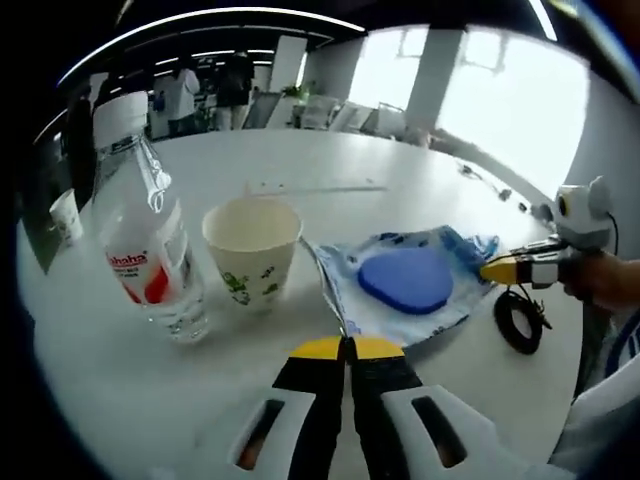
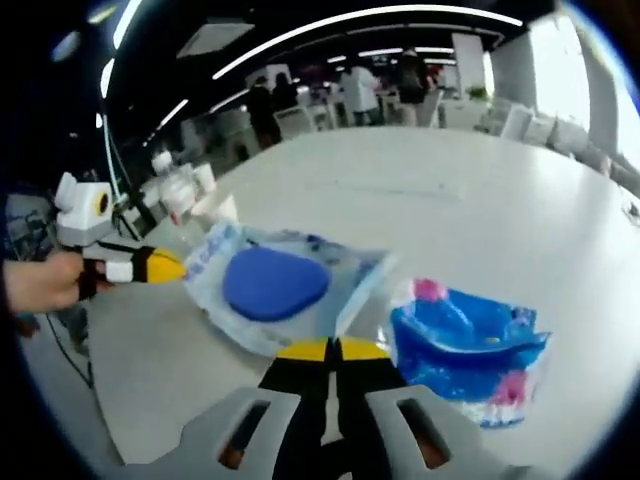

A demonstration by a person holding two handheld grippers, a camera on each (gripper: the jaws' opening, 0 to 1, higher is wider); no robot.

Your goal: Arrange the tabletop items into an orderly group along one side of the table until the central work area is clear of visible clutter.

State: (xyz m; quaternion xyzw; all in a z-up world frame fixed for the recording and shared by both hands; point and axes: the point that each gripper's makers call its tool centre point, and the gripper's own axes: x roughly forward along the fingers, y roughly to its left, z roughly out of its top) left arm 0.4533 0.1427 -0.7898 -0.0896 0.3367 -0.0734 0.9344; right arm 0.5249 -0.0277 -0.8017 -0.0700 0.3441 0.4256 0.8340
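Observation:
A clear plastic bag [image 1: 420, 285] with blue print and a rounded blue pad [image 1: 405, 280] inside lies on the white table [image 1: 330, 160]. My left gripper [image 1: 347, 347] is shut, its yellow tips pinching the bag's near corner. My right gripper [image 1: 497, 269] comes in from the right and pinches the bag's far corner. In the right gripper view the same bag [image 2: 285, 285] lies ahead, with my right gripper [image 2: 327, 349] shut at its near edge and my left gripper [image 2: 165, 267] at its left edge. A water bottle [image 1: 150, 250] and a paper cup [image 1: 252, 250] stand upright to the left.
A crumpled blue packet [image 2: 470, 340] lies right of the bag. A black cable coil [image 1: 518, 320] sits near the table edge. A small cup [image 1: 65, 215] stands at the far left edge. People and chairs are in the background beyond the table.

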